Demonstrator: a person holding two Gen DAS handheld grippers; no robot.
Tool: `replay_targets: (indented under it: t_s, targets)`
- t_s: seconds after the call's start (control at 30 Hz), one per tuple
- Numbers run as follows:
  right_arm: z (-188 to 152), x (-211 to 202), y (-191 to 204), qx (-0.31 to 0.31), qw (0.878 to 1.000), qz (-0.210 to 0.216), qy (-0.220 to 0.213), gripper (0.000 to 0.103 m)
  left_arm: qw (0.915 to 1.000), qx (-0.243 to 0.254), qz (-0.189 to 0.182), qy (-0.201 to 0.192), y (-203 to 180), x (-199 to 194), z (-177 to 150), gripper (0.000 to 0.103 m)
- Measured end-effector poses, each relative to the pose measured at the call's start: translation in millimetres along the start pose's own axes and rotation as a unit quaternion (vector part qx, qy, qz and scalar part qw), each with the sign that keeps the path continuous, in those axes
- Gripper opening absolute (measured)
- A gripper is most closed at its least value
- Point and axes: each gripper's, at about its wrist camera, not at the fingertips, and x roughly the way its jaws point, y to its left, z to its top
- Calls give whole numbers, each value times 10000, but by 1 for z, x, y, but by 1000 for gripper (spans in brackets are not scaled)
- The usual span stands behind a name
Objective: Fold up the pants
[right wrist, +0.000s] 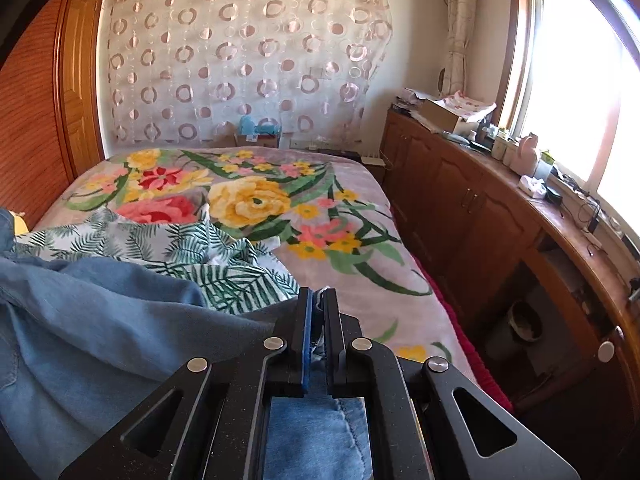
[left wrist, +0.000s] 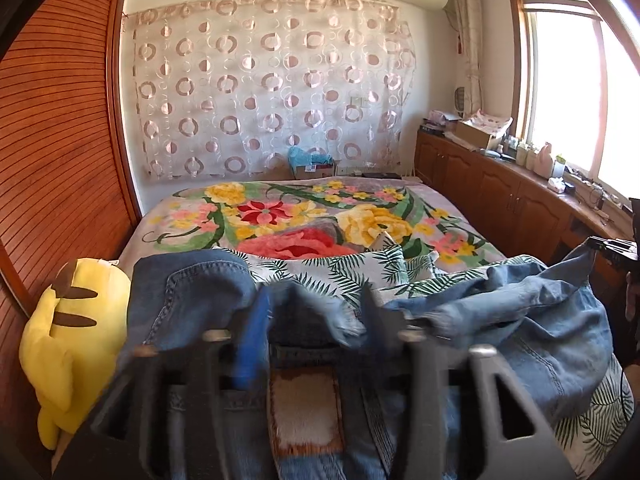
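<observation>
Blue denim pants (left wrist: 512, 320) lie rumpled across the near end of the bed, waistband with a brown patch (left wrist: 306, 408) under my left gripper (left wrist: 316, 308). The left gripper is blurred; its fingers stand apart with denim bunched between and over them. In the right wrist view my right gripper (right wrist: 318, 300) is shut on an edge of the pants (right wrist: 100, 320), which stretch away to the left. The right gripper also shows in the left wrist view (left wrist: 608, 246), holding a corner of denim lifted.
A floral blanket (right wrist: 260, 200) covers the bed, with a leaf-print sheet (left wrist: 340, 268) under the pants. A yellow plush toy (left wrist: 68, 340) sits at the left by a wooden wardrobe (left wrist: 52, 140). Wooden cabinets (right wrist: 480, 208) with clutter run along the right, under a window.
</observation>
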Motion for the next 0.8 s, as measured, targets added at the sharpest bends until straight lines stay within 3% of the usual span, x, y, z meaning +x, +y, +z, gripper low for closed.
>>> replay_targets:
  t_s: [0.07, 0.1, 0.17, 0.23, 0.33, 0.53, 0.8]
  targets:
    - [0, -6, 0, 16, 10000, 31, -63, 3, 10000, -23, -47, -65, 2, -10, -2, 81]
    - [-6, -9, 0, 18, 9999, 52, -88, 3, 9999, -50, -71, -91, 3, -14, -4, 84]
    - [-12, -21, 0, 0, 9999, 54, -130, 14, 9999, -60, -155, -46, 3, -20, -7, 84]
    - [-21, -37, -2, -2, 9997, 123, -194, 38, 9999, -22, -148, -37, 0, -28, -13, 84]
    - [-41, -54, -5, 30, 9994, 219, -248, 59, 9999, 111, -28, -40, -6, -39, -27, 84]
    - [-82, -70, -19, 202, 9990, 390, -66, 60, 9995, 19, -166, 254, -14, -48, -56, 84]
    - [-123, -81, -42, 499, 9962, 600, 399, 60, 9994, 2, -287, 211, -28, -62, -75, 84]
